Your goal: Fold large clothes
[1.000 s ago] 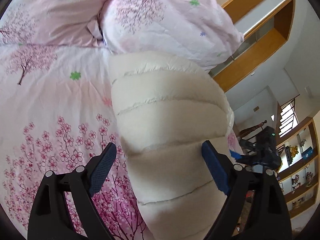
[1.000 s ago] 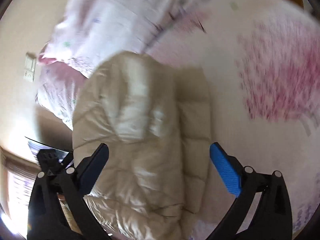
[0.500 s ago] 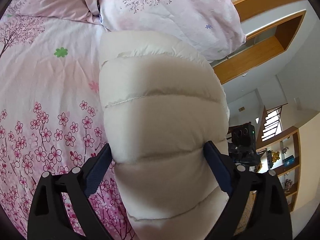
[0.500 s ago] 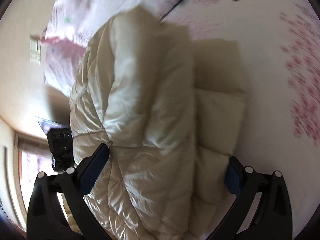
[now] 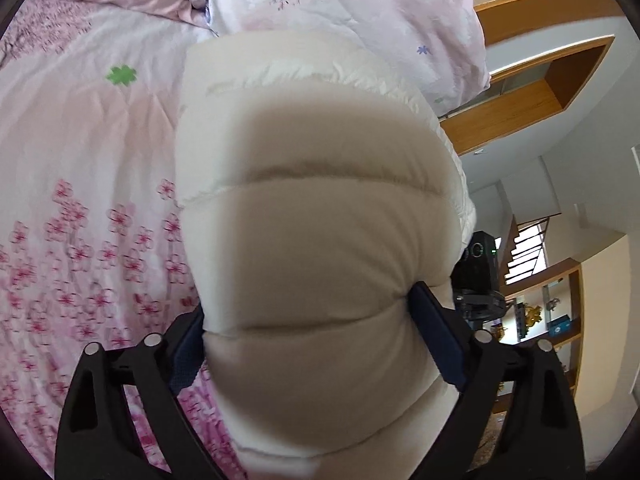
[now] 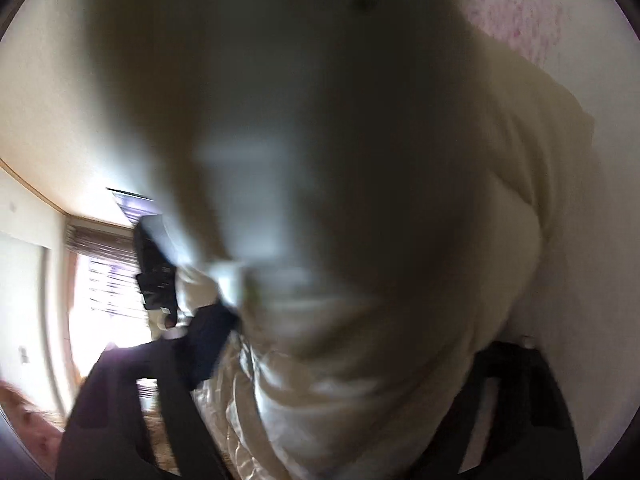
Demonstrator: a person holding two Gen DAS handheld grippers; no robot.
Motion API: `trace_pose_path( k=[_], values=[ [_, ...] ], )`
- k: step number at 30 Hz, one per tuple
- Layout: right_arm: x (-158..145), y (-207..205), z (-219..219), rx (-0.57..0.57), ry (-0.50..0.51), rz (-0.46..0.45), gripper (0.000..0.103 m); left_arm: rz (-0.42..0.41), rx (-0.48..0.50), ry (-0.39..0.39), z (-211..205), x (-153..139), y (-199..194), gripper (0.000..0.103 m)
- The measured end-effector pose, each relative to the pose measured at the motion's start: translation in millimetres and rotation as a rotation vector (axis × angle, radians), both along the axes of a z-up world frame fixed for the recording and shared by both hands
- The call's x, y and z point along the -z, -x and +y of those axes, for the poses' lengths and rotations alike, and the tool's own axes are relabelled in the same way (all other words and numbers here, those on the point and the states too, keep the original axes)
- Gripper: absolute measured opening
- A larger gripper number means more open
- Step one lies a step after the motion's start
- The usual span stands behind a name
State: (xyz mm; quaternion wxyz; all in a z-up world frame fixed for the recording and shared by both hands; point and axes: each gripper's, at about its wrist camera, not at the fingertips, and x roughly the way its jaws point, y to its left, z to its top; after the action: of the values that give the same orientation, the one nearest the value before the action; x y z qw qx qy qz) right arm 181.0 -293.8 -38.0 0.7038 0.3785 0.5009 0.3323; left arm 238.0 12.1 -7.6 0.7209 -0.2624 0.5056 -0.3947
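Observation:
A cream quilted puffer jacket (image 5: 320, 216) lies on the pink floral bed (image 5: 80, 184). In the left wrist view it fills the middle and bulges between my left gripper's (image 5: 312, 324) blue-padded fingers (image 5: 436, 340), which press against its sides. In the right wrist view the jacket (image 6: 400, 240) is blurred and very close, covering most of the frame. My right gripper (image 6: 352, 328) has the jacket between its fingers; the left finger (image 6: 208, 336) shows, the right one is mostly hidden by fabric.
Pink floral pillows (image 5: 340, 12) lie at the head of the bed. A wooden frame (image 5: 520, 96) and shelves (image 5: 560, 320) stand to the right. A bright window (image 6: 104, 288) shows in the right wrist view. The other gripper's camera (image 5: 480, 264) peeks from behind the jacket.
Both grippers have moved forward into the jacket. It now bulges between the left fingers and fills the right wrist view, which has gone blurred.

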Motion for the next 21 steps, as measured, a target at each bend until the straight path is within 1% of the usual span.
trace_pose_path(
  k=[1,2,3,4,6,9,12,15,19,21],
  values=[
    [2.8,0.8,-1.0,0.002,-0.041,0.004,0.053,-0.005,-0.003,0.007,-0.5,0.3,0.8,0.082],
    [5.1,2.7,-2.3,0.007,-0.091,0.003,0.049,-0.011,-0.006,0.019,0.9,-0.4,2.2,0.073],
    [5.2,4.4,-2.5,0.010,-0.115,-0.004,0.042,-0.015,-0.006,0.031,2.3,-1.4,2.5,0.065],
    [3.9,6.7,-1.8,0.012,-0.133,-0.017,0.037,-0.020,-0.002,0.044,2.8,-3.1,2.3,0.062],
    [-0.9,11.2,1.8,0.013,-0.156,-0.043,0.032,-0.033,0.006,0.074,5.9,-7.6,3.7,0.051],
    [-10.7,14.3,7.6,0.015,-0.178,-0.067,0.028,-0.063,0.017,0.127,8.9,-16.3,6.5,0.044],
    [-25.3,14.3,17.1,0.011,-0.182,-0.089,0.027,-0.102,0.017,0.167,16.1,-27.4,9.0,0.041],
    [-44.5,9.2,31.6,-0.004,-0.188,-0.123,0.027,-0.141,-0.005,0.193,30.7,-40.1,9.6,0.041],
    [-66.3,-11.5,62.5,-0.037,-0.184,-0.145,0.027,-0.169,-0.070,0.196,58.0,-52.6,5.3,0.041],
    [-68.1,-22.1,77.2,-0.053,-0.182,-0.136,0.027,-0.175,-0.115,0.181,74.2,-54.5,2.7,0.041]
  ],
)
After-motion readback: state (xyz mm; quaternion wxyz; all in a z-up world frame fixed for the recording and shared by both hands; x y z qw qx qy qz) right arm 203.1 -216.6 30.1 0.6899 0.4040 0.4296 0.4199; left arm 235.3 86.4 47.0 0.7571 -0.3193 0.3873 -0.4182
